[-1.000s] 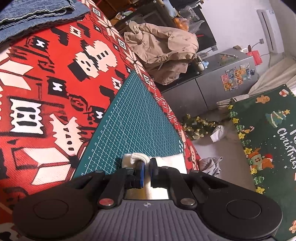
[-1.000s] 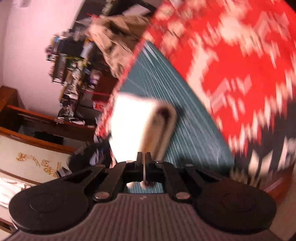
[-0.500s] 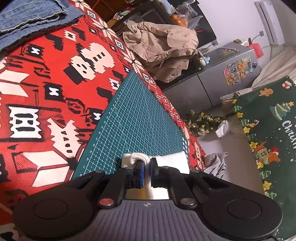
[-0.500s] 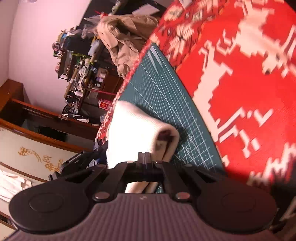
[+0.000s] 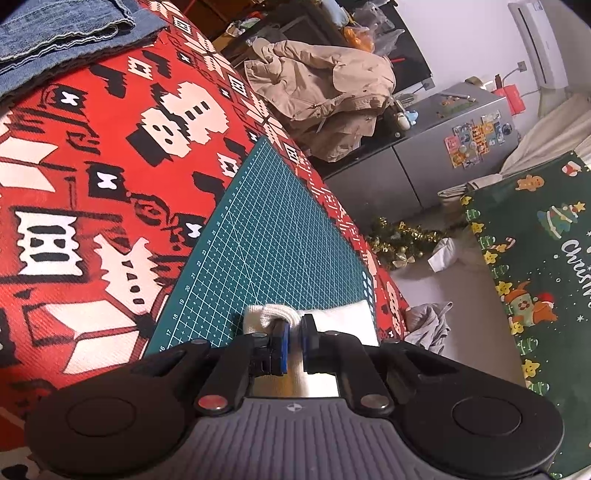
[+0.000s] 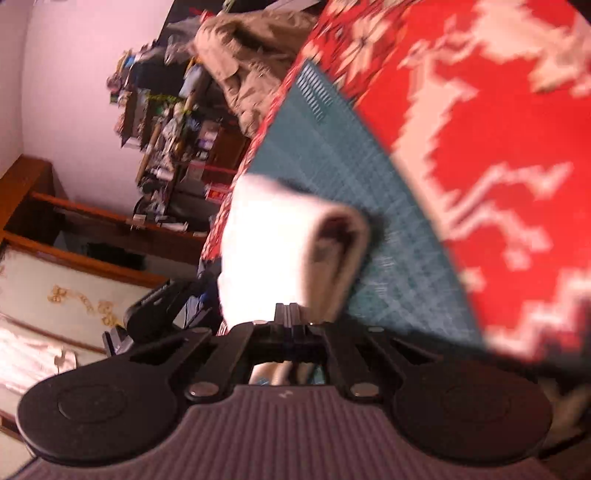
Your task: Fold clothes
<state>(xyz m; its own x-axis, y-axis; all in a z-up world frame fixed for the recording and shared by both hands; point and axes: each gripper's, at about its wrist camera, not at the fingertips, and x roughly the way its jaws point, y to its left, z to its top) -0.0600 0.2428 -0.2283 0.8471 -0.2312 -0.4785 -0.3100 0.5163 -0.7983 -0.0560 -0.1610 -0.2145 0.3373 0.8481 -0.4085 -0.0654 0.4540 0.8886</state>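
A small white cloth (image 5: 343, 319) lies at the near end of a green cutting mat (image 5: 280, 236). My left gripper (image 5: 293, 328) is shut on a bunched ridge of this cloth, which shows white between the blue pads. In the right wrist view, which is blurred, the same white cloth (image 6: 269, 243) curls over into a loose fold above the mat (image 6: 332, 147). My right gripper (image 6: 289, 308) is shut tight at the near edge of that fold, and the pinched part is hidden by the fingers.
A red patterned tablecloth (image 5: 92, 184) covers the table, with folded blue jeans (image 5: 66, 33) at its far left. Past the table's end lies a beige jacket (image 5: 321, 96). A grey cabinet (image 5: 443, 147) and a green Christmas cloth (image 5: 535, 258) stand to the right.
The right gripper has sunk a little with the folded white cloth still in it, and its view has gone blurred again. The left gripper and its cloth ridge have stayed put.
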